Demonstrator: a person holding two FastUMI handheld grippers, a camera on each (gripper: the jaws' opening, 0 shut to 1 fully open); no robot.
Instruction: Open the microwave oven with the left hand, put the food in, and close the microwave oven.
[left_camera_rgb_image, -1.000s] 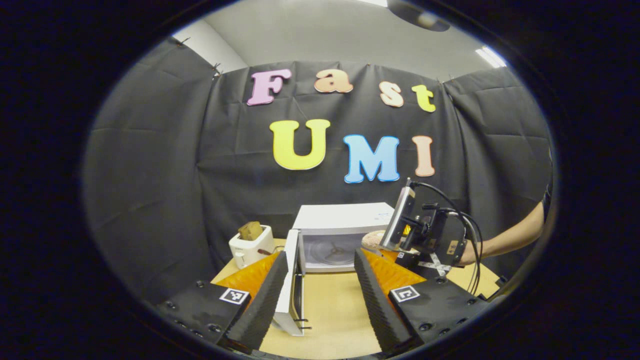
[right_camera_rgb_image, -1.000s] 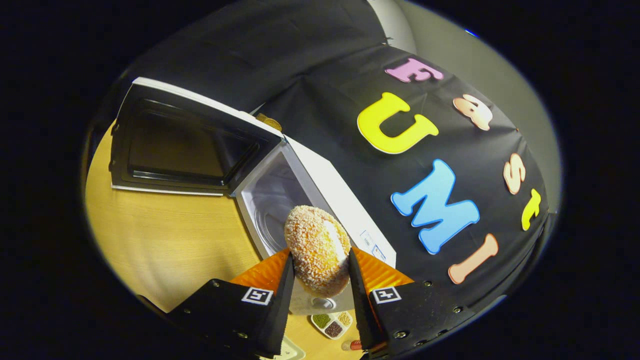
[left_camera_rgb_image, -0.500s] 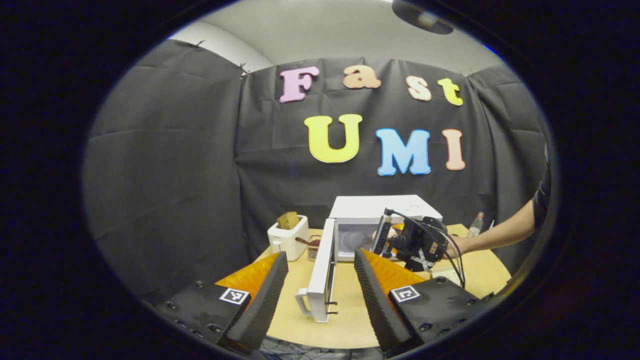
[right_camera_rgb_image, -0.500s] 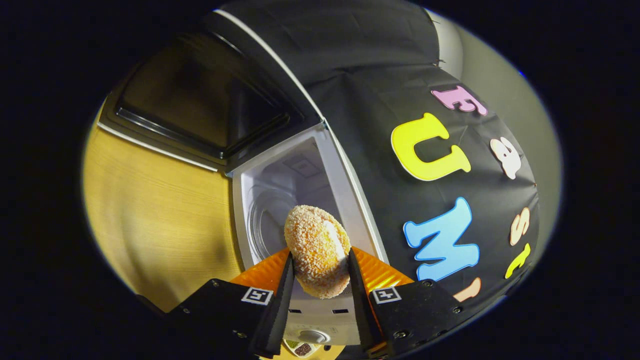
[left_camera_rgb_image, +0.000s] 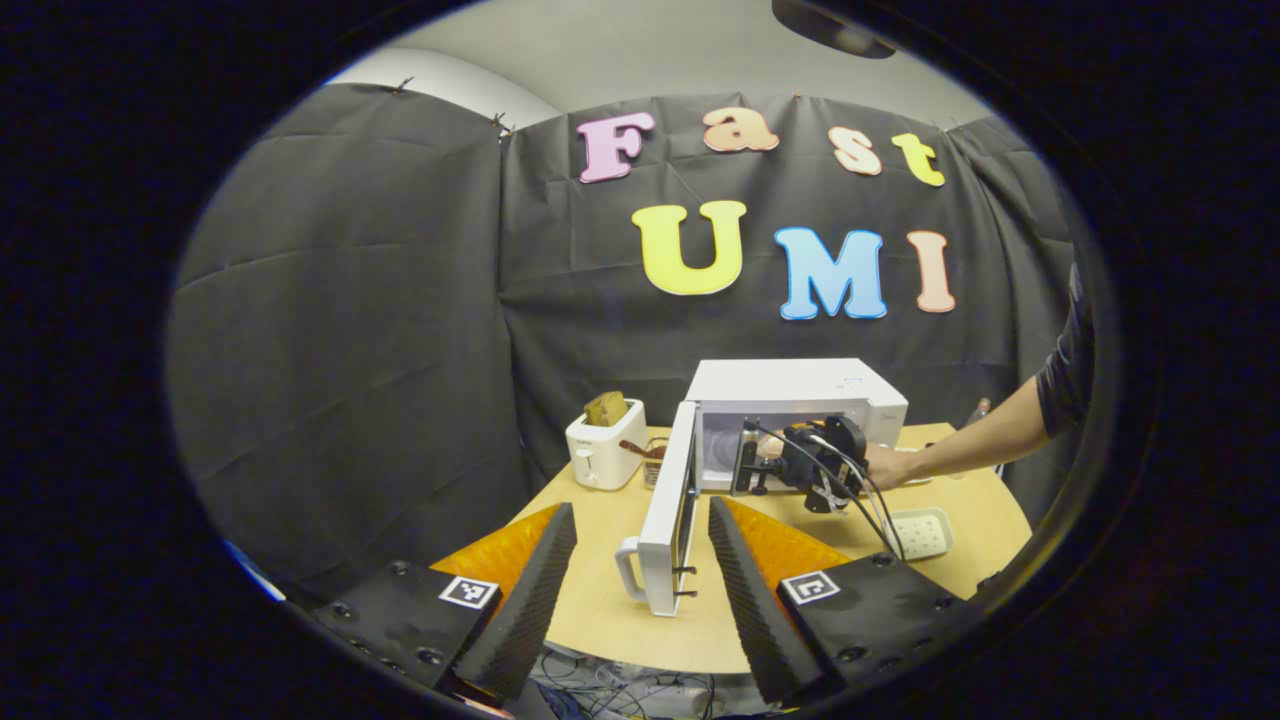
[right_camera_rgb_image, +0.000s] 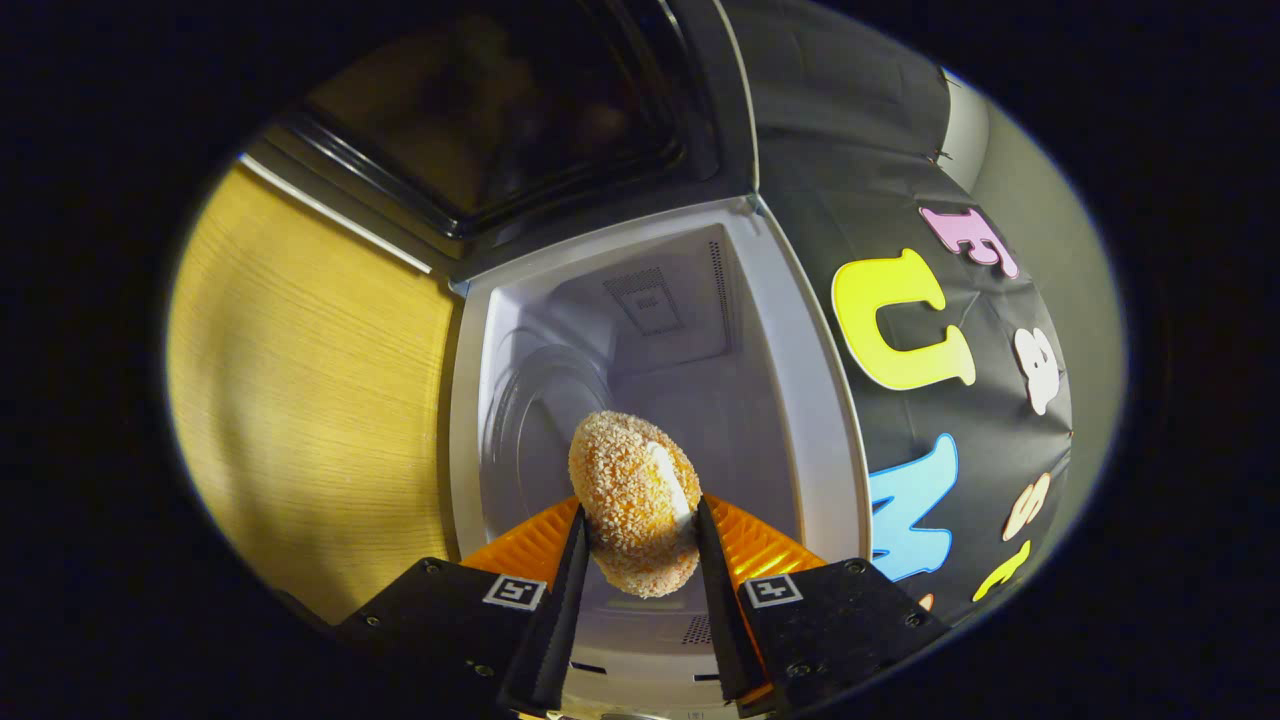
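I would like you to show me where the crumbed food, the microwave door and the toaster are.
crumbed food (right_camera_rgb_image: 632, 512), right gripper view, middle of its crust.
microwave door (left_camera_rgb_image: 668, 528), left gripper view, its outer edge above the handle.
toaster (left_camera_rgb_image: 603, 455), left gripper view, its white front.

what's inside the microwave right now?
The microwave cavity shows a round turntable and a vent on one wall. The breaded food, held in the right tongs at the opening, covers part of the cavity.

R gripper (right_camera_rgb_image: 635, 590) clamping croquette (right_camera_rgb_image: 633, 515), microwave (right_camera_rgb_image: 640, 400) open
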